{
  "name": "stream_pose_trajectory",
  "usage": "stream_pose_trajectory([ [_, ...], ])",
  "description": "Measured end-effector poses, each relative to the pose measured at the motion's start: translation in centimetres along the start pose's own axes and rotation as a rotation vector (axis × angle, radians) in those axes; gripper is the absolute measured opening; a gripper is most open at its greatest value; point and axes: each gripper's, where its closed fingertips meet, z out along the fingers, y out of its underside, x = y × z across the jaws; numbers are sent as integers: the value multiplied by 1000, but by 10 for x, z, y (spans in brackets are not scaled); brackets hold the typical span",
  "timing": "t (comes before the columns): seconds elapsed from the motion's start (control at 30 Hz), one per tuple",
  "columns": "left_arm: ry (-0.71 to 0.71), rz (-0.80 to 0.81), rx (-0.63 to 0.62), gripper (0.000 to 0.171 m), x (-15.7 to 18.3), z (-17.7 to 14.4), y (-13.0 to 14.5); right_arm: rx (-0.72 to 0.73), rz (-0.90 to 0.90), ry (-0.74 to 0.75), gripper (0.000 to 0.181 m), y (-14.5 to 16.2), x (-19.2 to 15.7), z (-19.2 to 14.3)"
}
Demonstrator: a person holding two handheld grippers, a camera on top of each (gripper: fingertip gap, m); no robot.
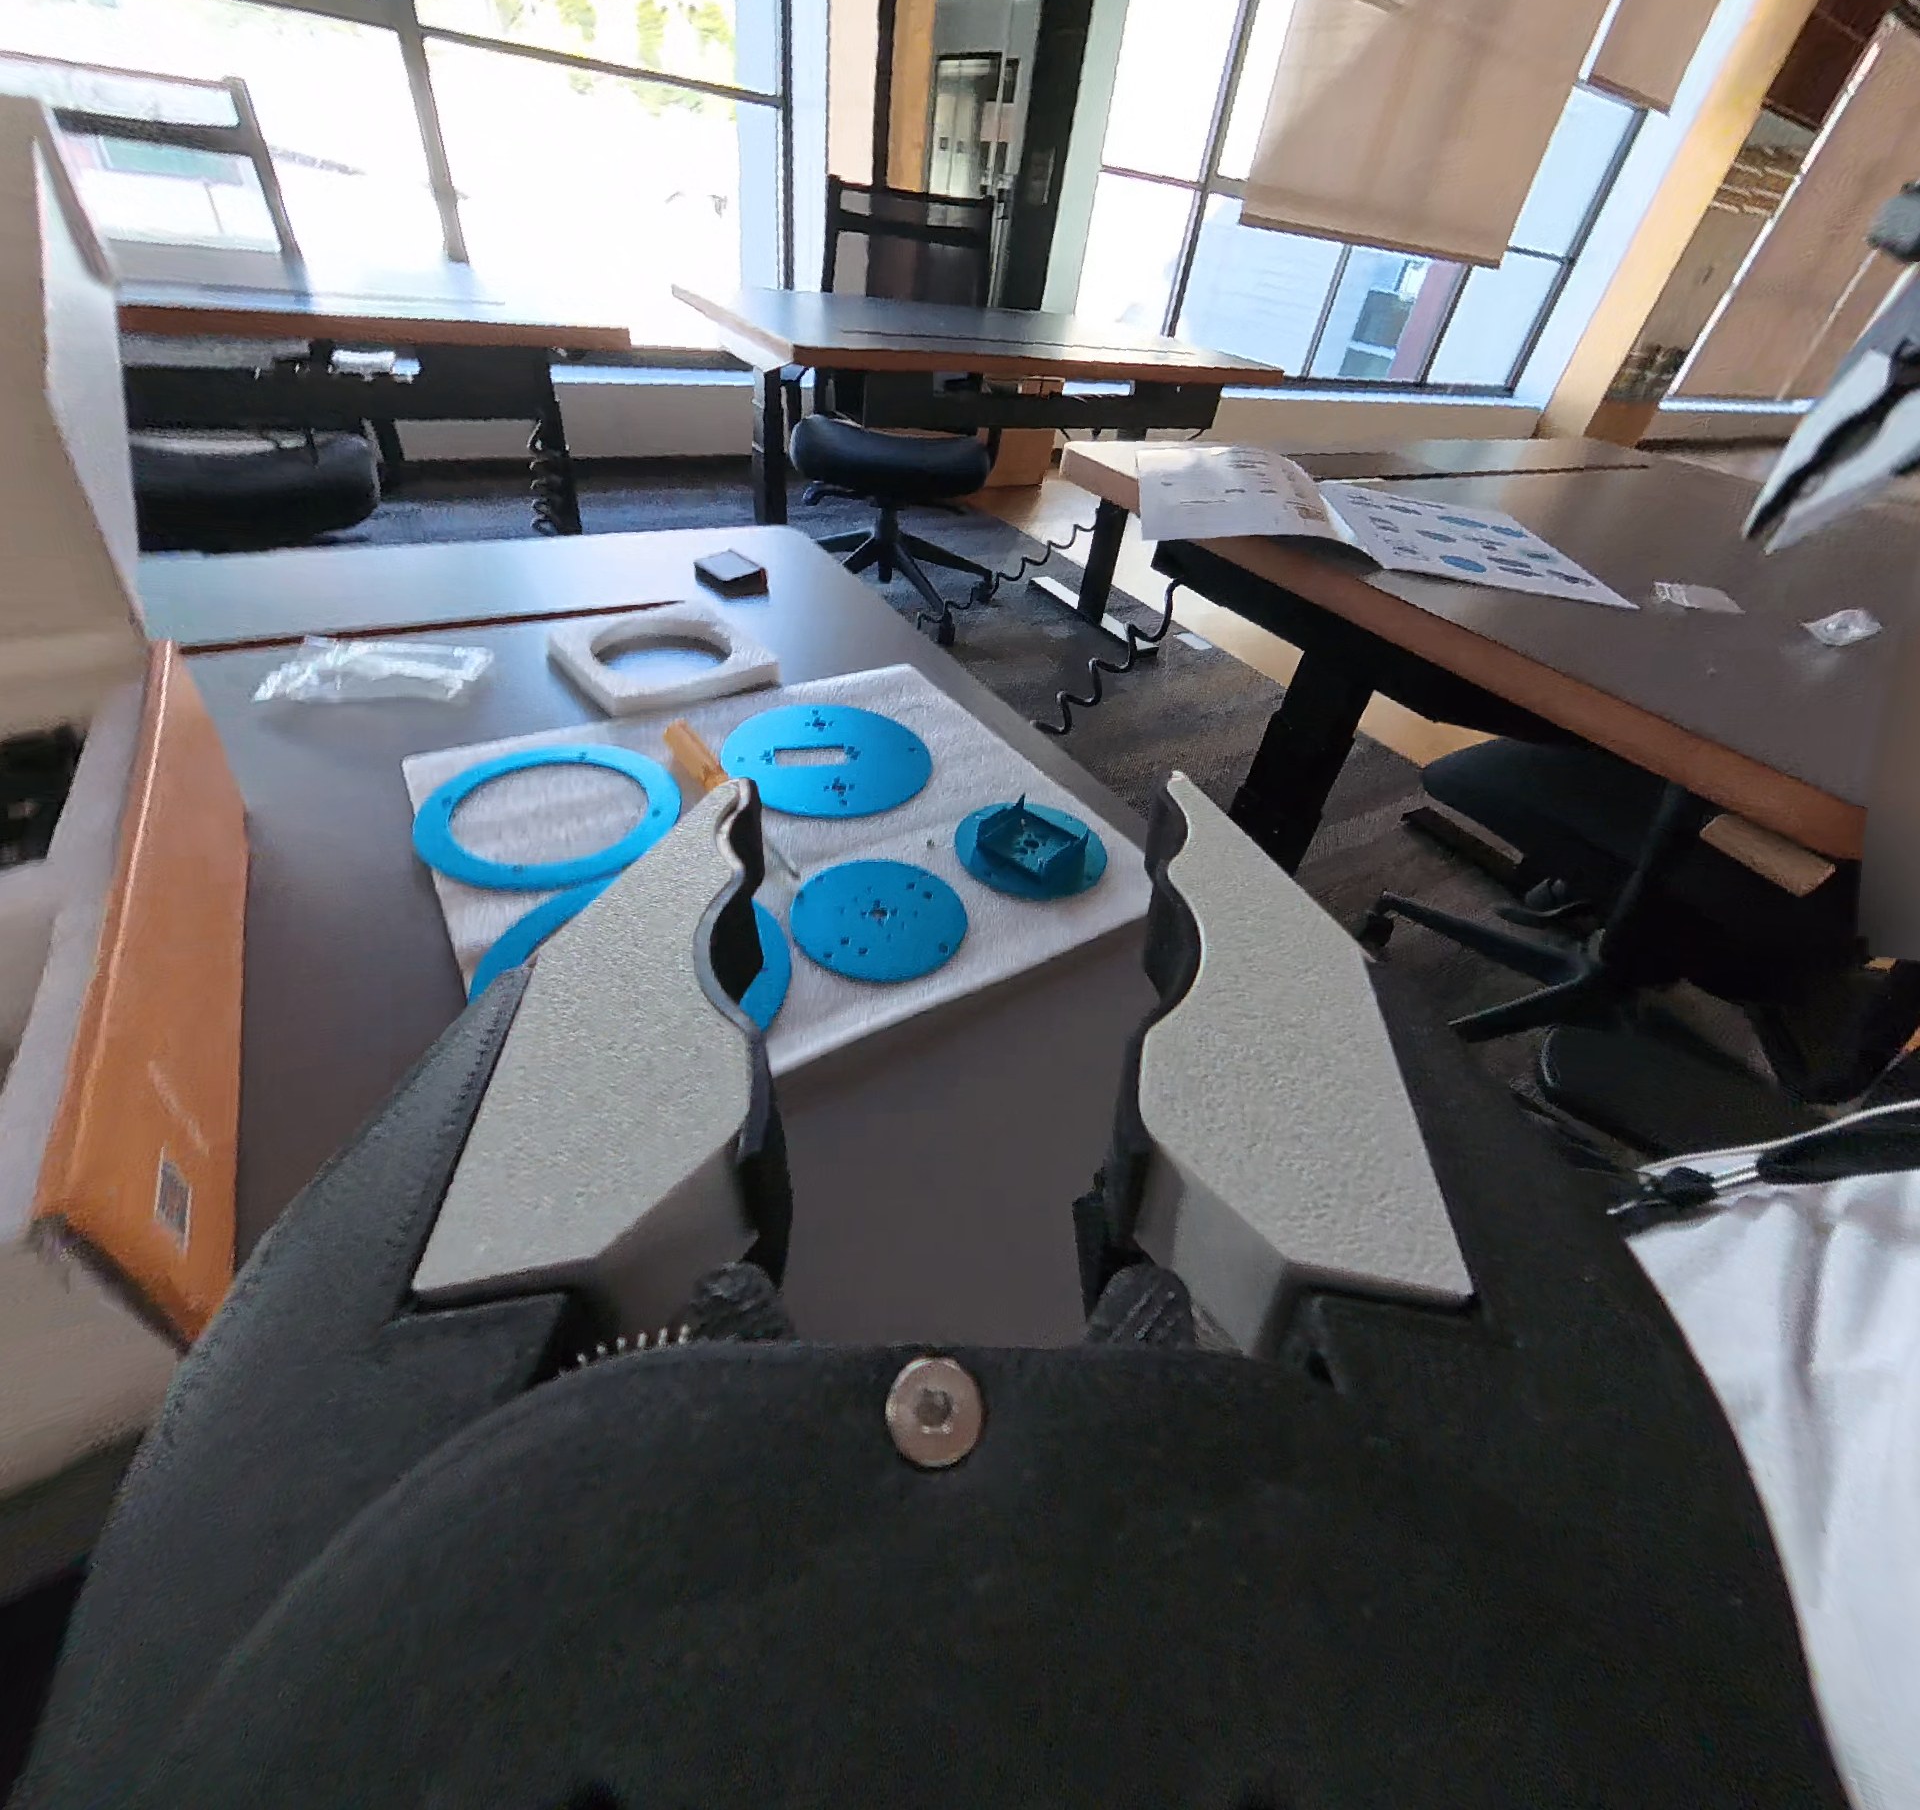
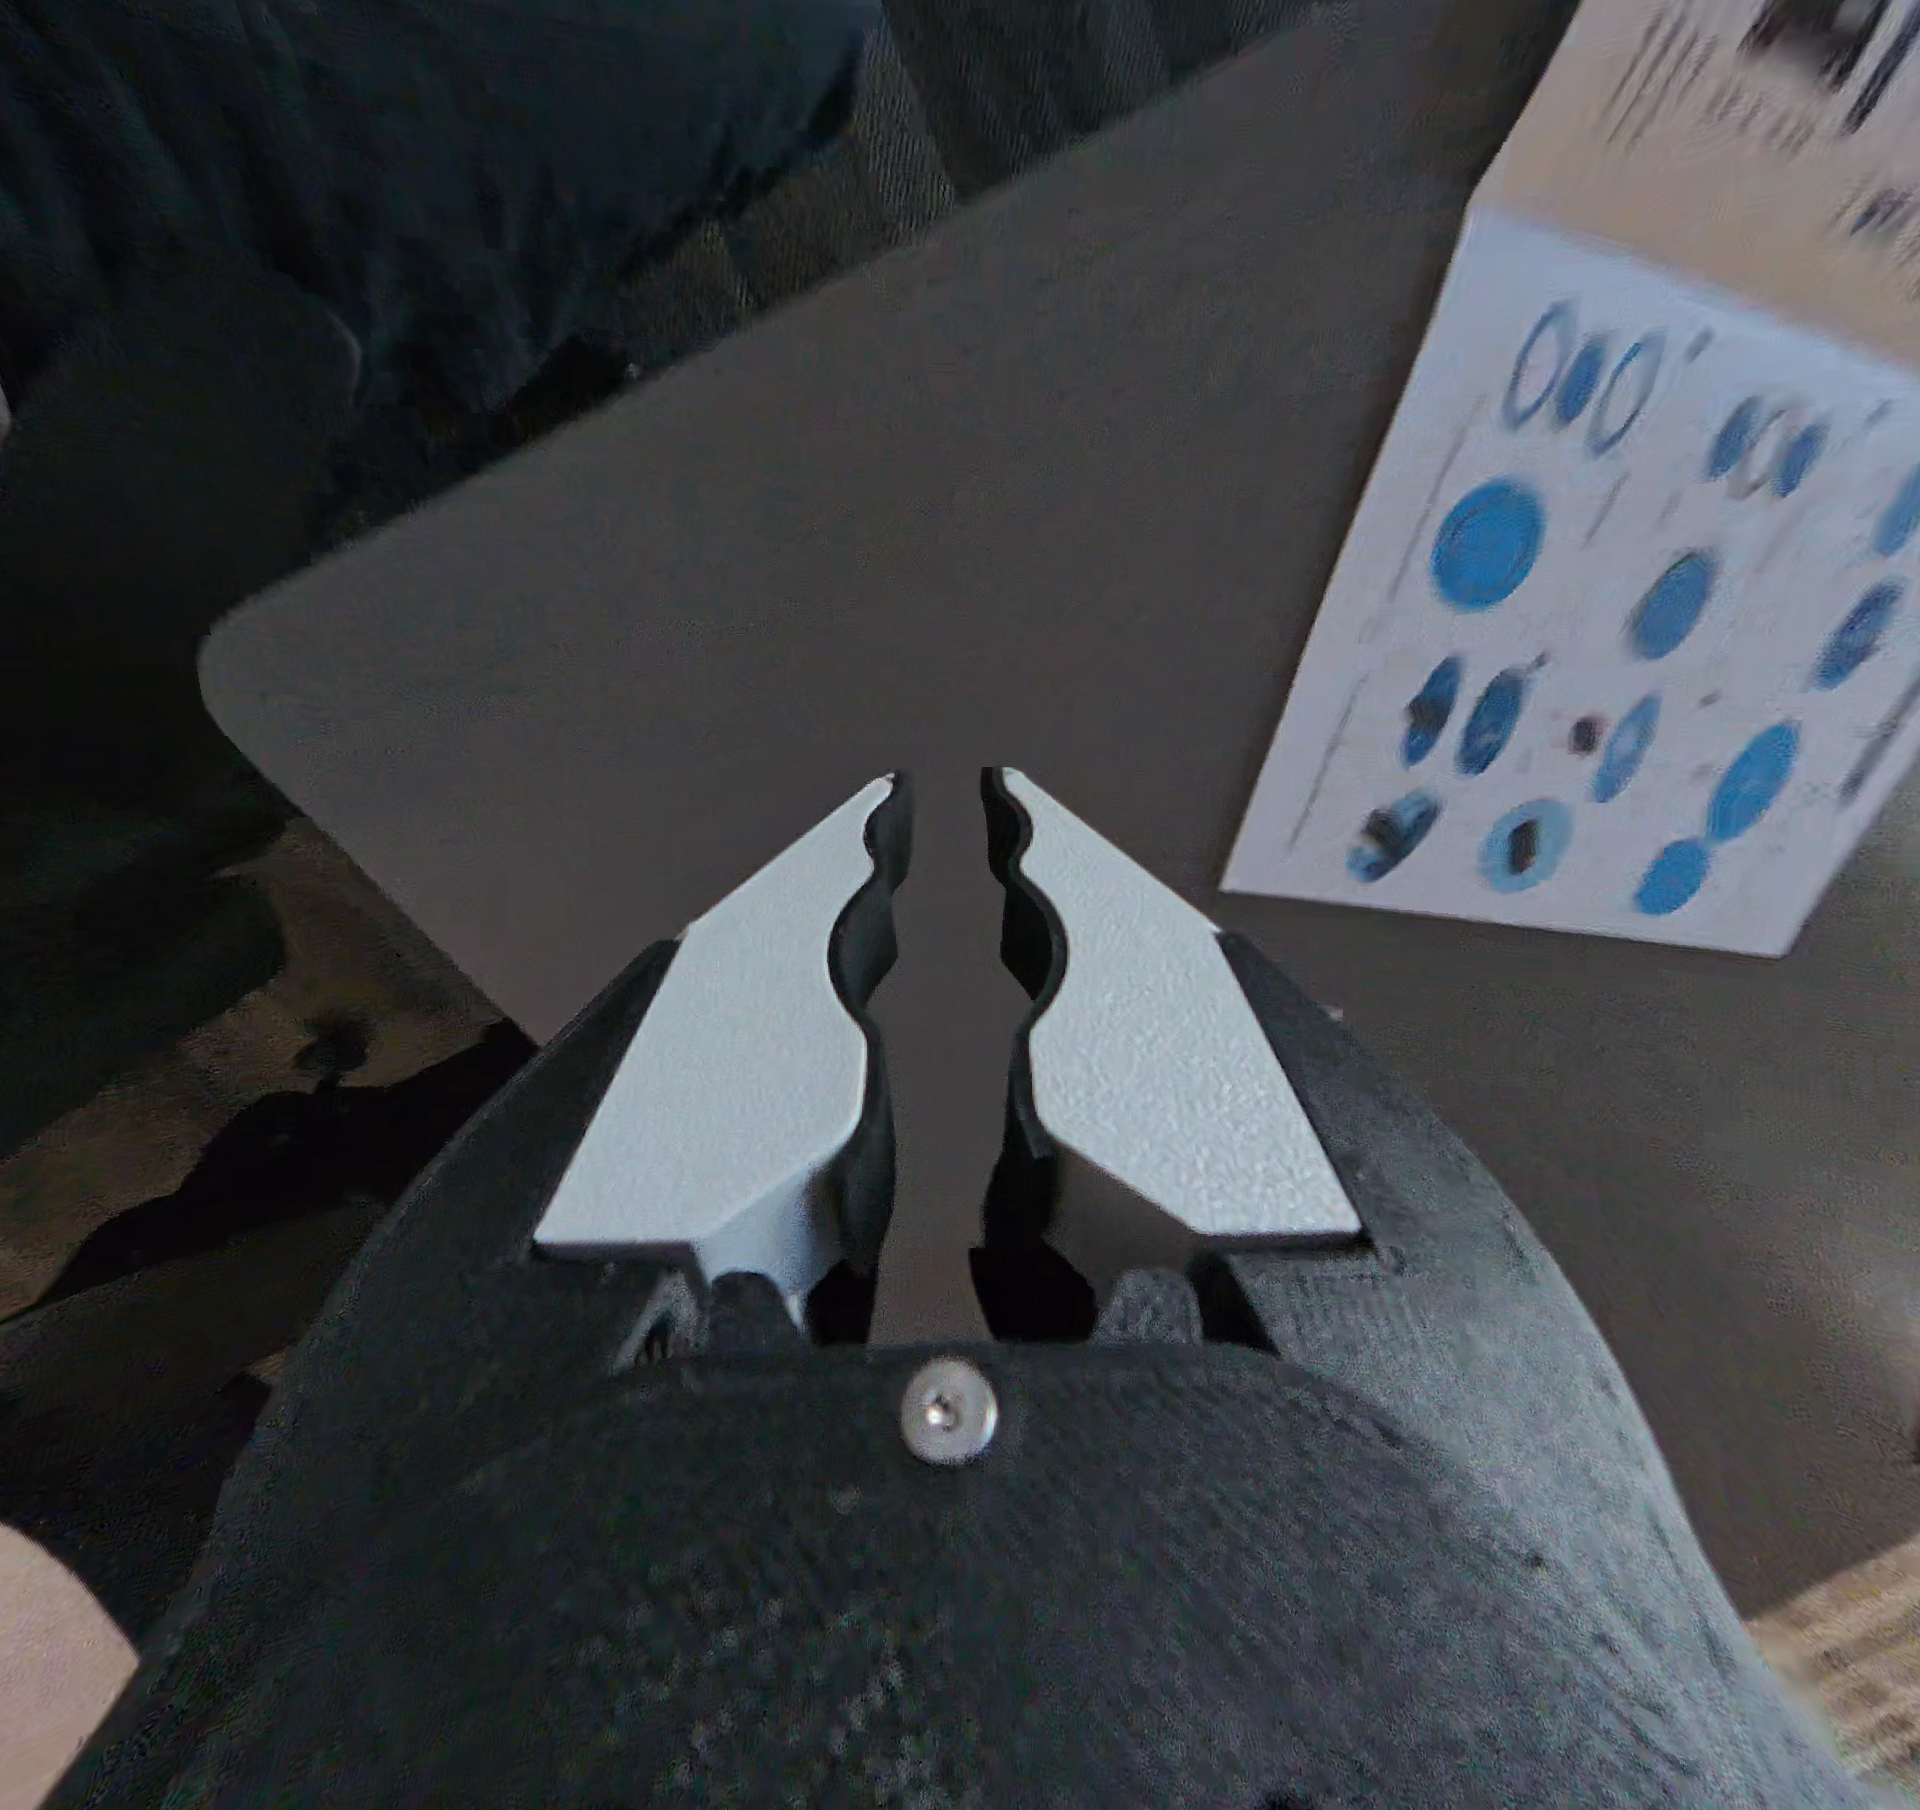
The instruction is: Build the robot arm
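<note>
Left hand-held gripper is spread wide and empty over a white foam sheet of blue discs and a ring on the worktop. Right hand-held gripper has a narrow gap, nothing in it, above bare worktop, printed sheet just beside it.

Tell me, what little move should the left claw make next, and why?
Probably ease the left gripper forward and down toward the blue discs on the white foam sheet: its jaws are wide open and empty, and they hang above the sheet.
</note>
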Motion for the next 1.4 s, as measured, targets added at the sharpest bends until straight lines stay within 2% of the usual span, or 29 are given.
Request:
stream_pose_trajectory([
  [0.07, 23, 30, 11, 73, 7, 11, -12, 3, 28, -36, 11, 35, -14, 25],
  [0.13, 51, 46, 24, 73, 18, 20, -21, 47, 22, -75, 11, 46, -27, 44],
  [0.3, 57, 87, -18, 73, 38, 29, -19, 195, 24, -59, 10, 43, -20, 61],
  [0.67, -47, 79, -73, 74, 34, 13, -5, 211, 18, -130, 11, 52, -18, 80],
  [0.73, -58, 87, -75, 74, 34, 11, -6, 206, 13, -145, 2, 53, -21, 81],
  [1.0, -86, 88, -75, 73, 29, 5, -9, 173, -8, -107, 2, 51, -17, 79],
  [1.13, -111, 101, -67, 74, 27, -7, -13, 206, -35, -52, 2, 34, -4, 63],
  [1.23, -126, 79, -59, 73, 22, -17, -12, 232, -79, 1, 2, 9, 10, 45],
  [1.33, -115, 32, -34, 73, 19, -25, -11, 274, -174, 70, 2, -33, 22, 20],
  [1.4, -99, 2, -13, 72, 20, -29, -11, 319, -256, 114, 2, -74, 26, 1],
])
